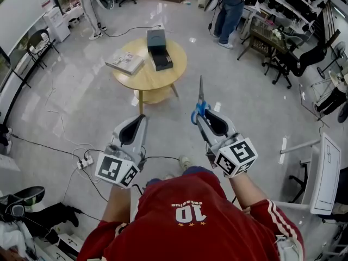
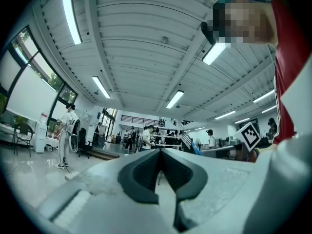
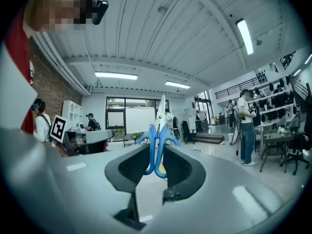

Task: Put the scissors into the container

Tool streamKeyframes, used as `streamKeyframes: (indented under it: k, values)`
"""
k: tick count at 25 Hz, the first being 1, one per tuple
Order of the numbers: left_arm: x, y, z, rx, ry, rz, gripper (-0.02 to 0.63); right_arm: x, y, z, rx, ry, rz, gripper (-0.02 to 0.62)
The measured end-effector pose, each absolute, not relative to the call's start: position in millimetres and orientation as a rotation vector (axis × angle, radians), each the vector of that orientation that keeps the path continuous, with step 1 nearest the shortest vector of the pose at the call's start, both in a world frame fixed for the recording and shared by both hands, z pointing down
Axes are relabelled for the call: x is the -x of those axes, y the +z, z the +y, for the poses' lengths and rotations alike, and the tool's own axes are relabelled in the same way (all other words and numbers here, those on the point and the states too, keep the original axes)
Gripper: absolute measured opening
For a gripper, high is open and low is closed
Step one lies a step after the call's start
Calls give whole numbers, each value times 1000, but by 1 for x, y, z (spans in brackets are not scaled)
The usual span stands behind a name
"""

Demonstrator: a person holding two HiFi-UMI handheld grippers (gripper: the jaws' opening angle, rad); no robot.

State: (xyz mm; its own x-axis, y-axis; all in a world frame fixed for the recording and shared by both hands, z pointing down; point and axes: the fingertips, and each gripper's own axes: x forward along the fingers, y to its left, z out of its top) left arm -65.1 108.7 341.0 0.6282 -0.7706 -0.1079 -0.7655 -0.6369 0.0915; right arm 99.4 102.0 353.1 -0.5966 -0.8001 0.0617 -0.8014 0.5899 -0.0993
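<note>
In the head view, at 12 o'clock past both grippers, the container [image 1: 161,60] sits on the round table [image 1: 147,78]. My left gripper [image 1: 142,117] is at 7 o'clock, and my right gripper [image 1: 200,116] carries the scissors [image 1: 200,98], blades toward 12. In the left gripper view, the jaws are pressed together and empty. In the right gripper view, the jaws pinch the scissors' blue handles [image 3: 157,140].

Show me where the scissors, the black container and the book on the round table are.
scissors [image 1: 200,93]: head view, on the blades.
black container [image 1: 161,60]: head view, on its near part.
book [image 1: 125,62]: head view, on its cover.
</note>
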Motion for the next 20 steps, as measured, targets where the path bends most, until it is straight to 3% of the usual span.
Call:
streamKeyframes:
  k: [20]
  values:
    - [89, 357, 73, -2747, -158, -1387, 3, -77, 365, 56, -1317, 229, -2811, 89]
